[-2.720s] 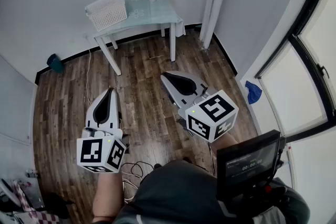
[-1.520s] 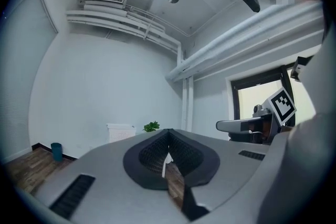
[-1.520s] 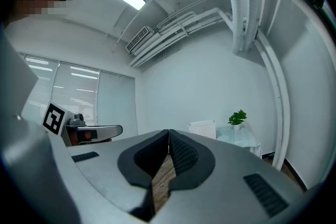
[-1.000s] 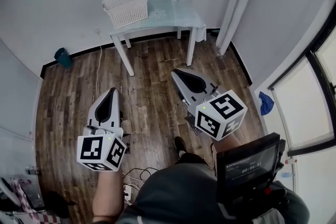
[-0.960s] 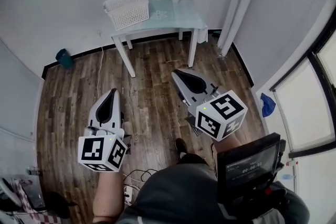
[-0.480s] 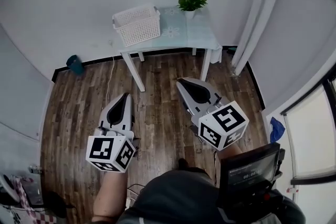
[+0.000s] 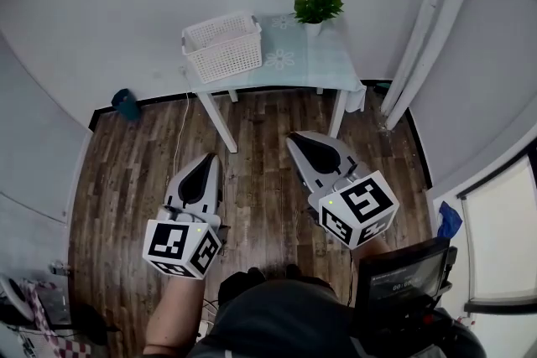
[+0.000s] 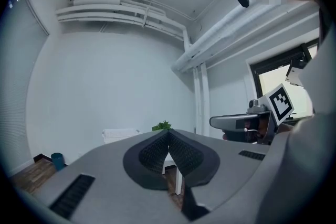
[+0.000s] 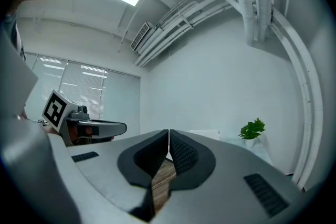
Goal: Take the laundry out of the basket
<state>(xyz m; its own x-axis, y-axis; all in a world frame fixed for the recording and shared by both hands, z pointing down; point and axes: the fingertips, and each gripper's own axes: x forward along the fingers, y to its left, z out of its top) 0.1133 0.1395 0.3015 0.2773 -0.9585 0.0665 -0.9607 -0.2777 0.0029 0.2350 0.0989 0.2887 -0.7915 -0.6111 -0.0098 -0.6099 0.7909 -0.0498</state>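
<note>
A white laundry basket [image 7: 222, 44] stands on the left end of a small pale table [image 7: 315, 63] against the far wall; I cannot make out its contents. In the left gripper view the basket [image 8: 120, 135] shows as a white strip beyond the jaws. My left gripper [image 7: 205, 161] hovers over the wooden floor, well short of the table, shut and holding nothing. My right gripper [image 7: 298, 141] is beside it, closer to the table's front legs, also shut and empty. In each gripper's own view the left gripper [image 8: 168, 132] and the right gripper [image 9: 168, 133] have their pads meeting at the tips.
A potted green plant [image 7: 317, 9] sits on the table's back right corner. A small teal bin [image 7: 126, 104] stands on the floor by the left wall. White pipes [image 7: 428, 21] run down the right corner. A cable [image 7: 179, 130] hangs from the wall to the floor.
The view has moved toward the table, so the basket and table now sit lower and nearer. Both grippers have kept their side-by-side pose and stayed shut.
</note>
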